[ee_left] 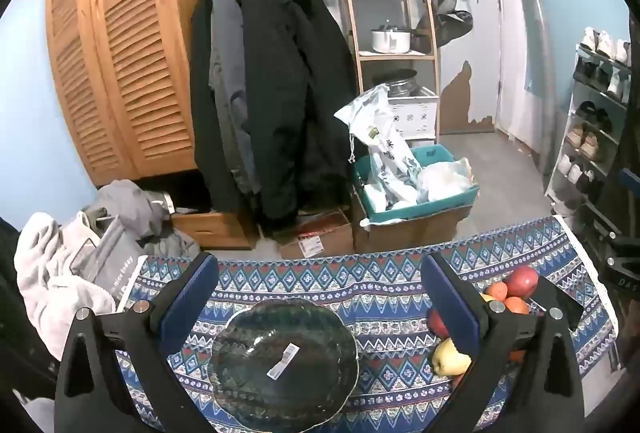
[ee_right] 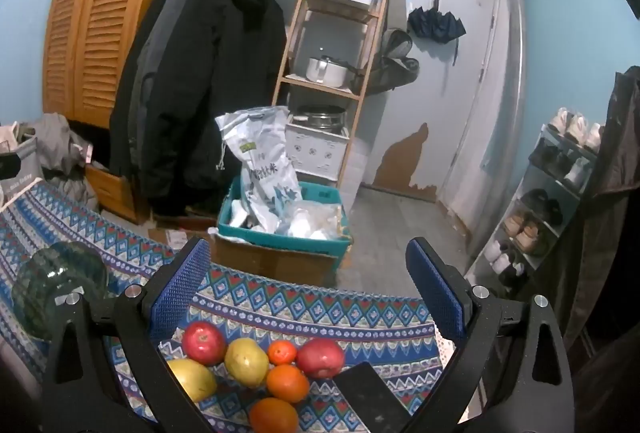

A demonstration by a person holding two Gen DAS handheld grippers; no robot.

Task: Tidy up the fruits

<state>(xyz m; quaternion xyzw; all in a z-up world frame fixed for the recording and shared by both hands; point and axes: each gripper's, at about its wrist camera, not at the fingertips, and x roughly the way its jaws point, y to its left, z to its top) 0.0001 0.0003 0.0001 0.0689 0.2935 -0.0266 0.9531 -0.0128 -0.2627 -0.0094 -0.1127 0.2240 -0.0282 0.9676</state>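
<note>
A dark green glass plate (ee_left: 282,361) with a small paper label lies on the patterned blue cloth (ee_left: 384,297), under and between the wide-open fingers of my left gripper (ee_left: 320,285), which holds nothing. To its right lie a yellow apple (ee_left: 449,357) and red and orange fruit (ee_left: 516,287). In the right wrist view several fruits sit together: two red apples (ee_right: 203,343), two yellow ones (ee_right: 246,361) and three oranges (ee_right: 287,383). My right gripper (ee_right: 308,273) hangs open and empty above them. The plate (ee_right: 56,285) shows at far left there.
A black phone (ee_right: 370,399) lies beside the fruit at the right. Beyond the table's far edge stand a teal bin (ee_left: 416,189) on cardboard boxes, hanging coats (ee_left: 276,93), a wooden shelf (ee_left: 394,17) and a shoe rack (ee_left: 588,137). Laundry (ee_left: 72,265) is piled at the left.
</note>
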